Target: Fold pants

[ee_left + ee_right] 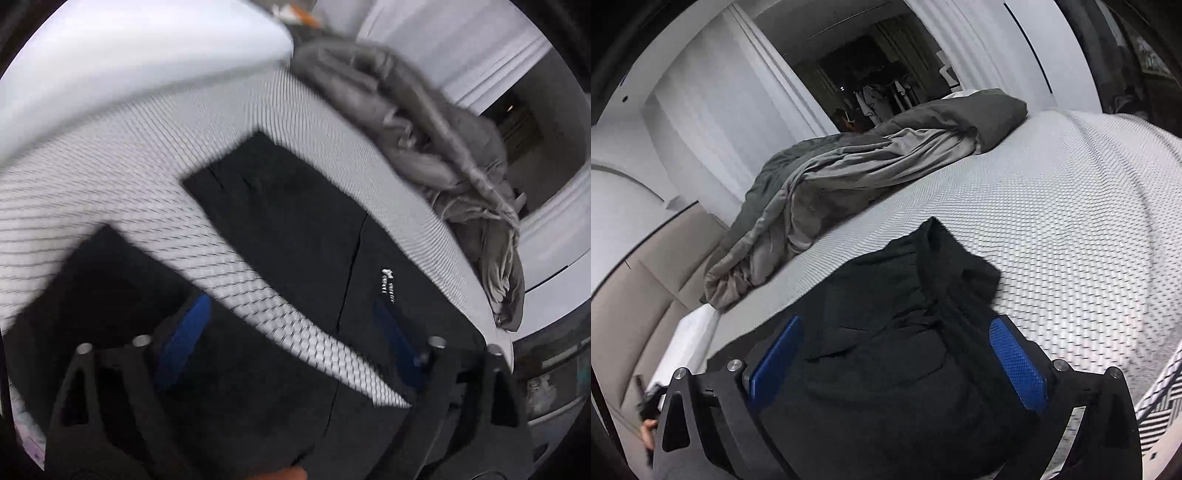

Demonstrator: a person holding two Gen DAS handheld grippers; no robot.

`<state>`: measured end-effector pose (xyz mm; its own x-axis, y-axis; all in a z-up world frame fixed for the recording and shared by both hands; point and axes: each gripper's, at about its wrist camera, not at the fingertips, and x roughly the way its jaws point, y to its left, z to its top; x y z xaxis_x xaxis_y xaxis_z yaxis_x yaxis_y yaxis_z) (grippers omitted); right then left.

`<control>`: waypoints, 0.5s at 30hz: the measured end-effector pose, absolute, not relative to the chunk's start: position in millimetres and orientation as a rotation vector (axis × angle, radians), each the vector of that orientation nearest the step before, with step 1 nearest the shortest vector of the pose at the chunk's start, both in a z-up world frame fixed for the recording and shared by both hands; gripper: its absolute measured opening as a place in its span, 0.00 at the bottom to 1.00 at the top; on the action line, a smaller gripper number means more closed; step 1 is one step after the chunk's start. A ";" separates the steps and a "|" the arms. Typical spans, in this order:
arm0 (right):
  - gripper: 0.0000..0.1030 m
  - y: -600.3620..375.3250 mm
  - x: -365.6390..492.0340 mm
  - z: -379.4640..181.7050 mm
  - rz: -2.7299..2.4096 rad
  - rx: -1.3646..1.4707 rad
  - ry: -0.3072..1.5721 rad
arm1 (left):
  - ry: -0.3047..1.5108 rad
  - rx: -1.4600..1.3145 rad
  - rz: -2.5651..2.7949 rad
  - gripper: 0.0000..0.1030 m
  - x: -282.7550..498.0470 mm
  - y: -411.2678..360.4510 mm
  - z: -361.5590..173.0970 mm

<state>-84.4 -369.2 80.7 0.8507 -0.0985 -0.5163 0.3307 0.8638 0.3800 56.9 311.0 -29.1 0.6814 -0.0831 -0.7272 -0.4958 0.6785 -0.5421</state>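
Your left gripper (291,328) spread wide over black pants (280,206) flat on the mattress (122,177) | right gripper (894,350) gaping too — bunched waistband between | grey duvet (849,166) crowds far edge — left view blurred

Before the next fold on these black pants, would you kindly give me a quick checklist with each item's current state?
1. Left gripper open: ok.
2. Right gripper open: ok.
3. Pants legs laid flat on the mattress: ok.
4. Waistband end smoothed: not ok, bunched.
5. Grey blanket apart from the pants: ok.
6. Fabric actually between the fingers: cannot tell.
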 end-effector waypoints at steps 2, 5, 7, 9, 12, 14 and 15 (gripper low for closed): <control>0.99 -365.9 -83.9 79.9 -0.223 0.485 0.500 | 0.860 -0.826 0.237 0.76 83.8 309.6 -45.4; 0.99 -361.7 -82.3 78.9 -0.220 0.470 0.514 | 0.920 -0.859 0.282 0.63 112.9 311.9 -65.8; 0.99 -359.7 -77.7 76.8 -0.232 0.468 0.525 | 0.899 -0.825 0.356 0.24 119.1 311.7 -64.6; 0.99 -358.0 -76.8 75.1 -0.240 0.459 0.530 | 0.866 -0.789 0.391 0.02 115.3 316.4 -57.5; 0.99 -356.9 -78.3 75.4 -0.243 0.430 0.540 | 0.821 -0.716 0.447 0.03 107.9 322.4 -46.6; 0.99 -359.8 -78.4 75.1 -0.256 0.410 0.556 | 0.853 -0.660 0.470 0.04 114.9 316.9 -48.9; 0.99 -362.2 -77.7 74.3 -0.263 0.407 0.564 | 0.853 -0.646 0.482 0.04 116.0 312.9 -47.9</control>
